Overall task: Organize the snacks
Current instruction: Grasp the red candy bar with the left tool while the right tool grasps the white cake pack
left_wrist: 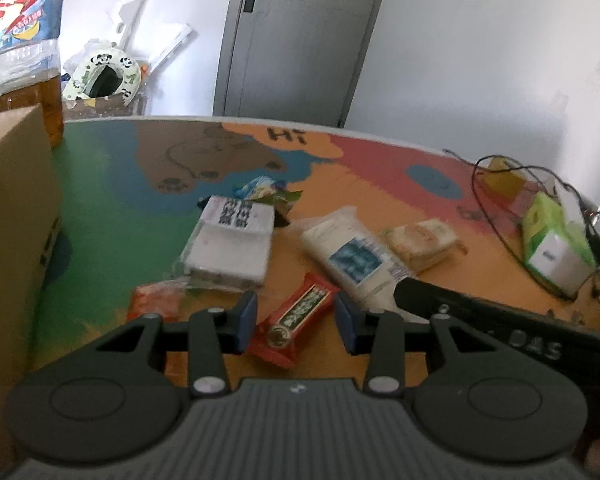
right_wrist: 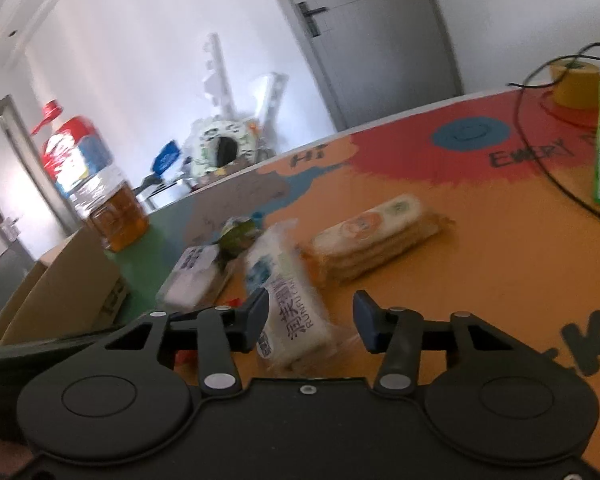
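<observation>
2 grippers, both spread, gripping nothing. My left gripper (left_wrist: 296, 320) straddles red snack bar (left_wrist: 296, 318) on table (left_wrist: 500, 280); my right gripper (right_wrist: 312, 322) straddles white cake pack (right_wrist: 290, 304). I'd centre pads, close gently, wrappers slippery. Cardboard box (left_wrist: 16, 240) at left likely destination.

A red snack bar (left_wrist: 294, 322) lies flat low in the middle of the left view. Above it sit a white packet (left_wrist: 230, 240), a long white pack (left_wrist: 350, 256) and a cracker pack (left_wrist: 422, 242), at mid frame.
</observation>
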A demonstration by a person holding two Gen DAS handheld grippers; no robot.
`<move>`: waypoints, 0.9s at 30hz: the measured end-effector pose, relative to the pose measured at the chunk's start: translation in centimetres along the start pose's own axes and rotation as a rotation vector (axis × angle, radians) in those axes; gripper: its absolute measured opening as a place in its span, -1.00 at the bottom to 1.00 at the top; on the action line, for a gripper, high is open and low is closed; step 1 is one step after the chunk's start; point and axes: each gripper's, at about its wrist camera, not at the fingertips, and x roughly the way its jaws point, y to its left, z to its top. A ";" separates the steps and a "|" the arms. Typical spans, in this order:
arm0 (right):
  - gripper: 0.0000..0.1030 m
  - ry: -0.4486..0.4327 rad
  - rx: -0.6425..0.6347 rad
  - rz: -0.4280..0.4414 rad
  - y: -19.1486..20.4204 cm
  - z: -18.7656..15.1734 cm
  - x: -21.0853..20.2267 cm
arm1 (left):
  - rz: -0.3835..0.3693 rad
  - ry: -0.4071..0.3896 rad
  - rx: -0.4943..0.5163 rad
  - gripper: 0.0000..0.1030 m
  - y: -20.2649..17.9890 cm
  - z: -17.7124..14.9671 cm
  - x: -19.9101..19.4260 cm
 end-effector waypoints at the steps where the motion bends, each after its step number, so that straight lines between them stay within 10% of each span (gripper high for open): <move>1: -0.05 -0.001 -0.002 0.015 0.2 -0.1 -0.1 | 0.002 0.011 -0.003 -0.24 0.1 -0.1 0.2; 7: -0.06 0.016 -0.024 -0.015 0.6 -0.6 0.4 | 0.022 -0.001 0.029 -0.54 -0.2 -0.9 -0.1; 27: -0.25 0.032 -0.038 -0.035 2.5 -3.6 -2.9 | 0.041 0.018 0.016 -0.61 0.2 -4.1 -4.8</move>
